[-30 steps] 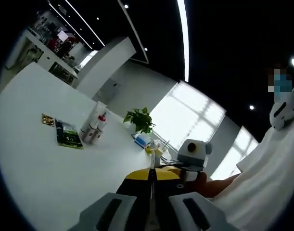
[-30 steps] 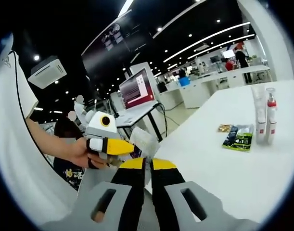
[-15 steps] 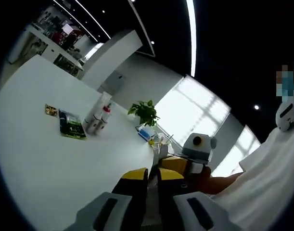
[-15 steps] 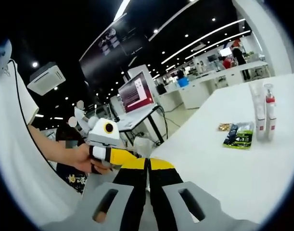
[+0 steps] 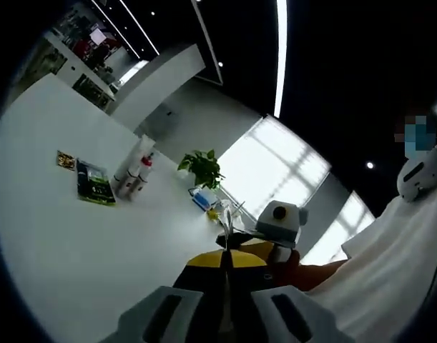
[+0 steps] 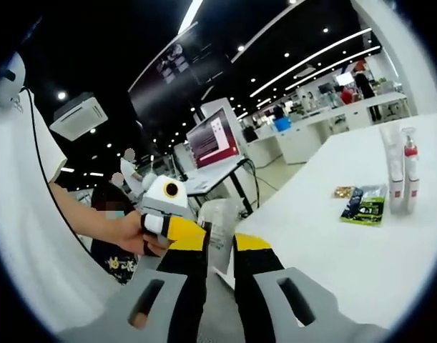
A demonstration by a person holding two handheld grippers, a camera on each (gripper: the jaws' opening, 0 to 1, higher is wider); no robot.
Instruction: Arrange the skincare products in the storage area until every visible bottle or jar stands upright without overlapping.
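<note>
While both bottles [image 6: 403,171] stand upright on the table [image 6: 332,250], the left gripper [image 5: 226,263] is pressed together and the right gripper [image 6: 219,246] spread.

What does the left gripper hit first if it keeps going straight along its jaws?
Probably the right gripper, held just past the left gripper and its closed jaws. Depth is unclear; if it clears that, the small clutter near the potted plant on the white table lies further along.
</note>
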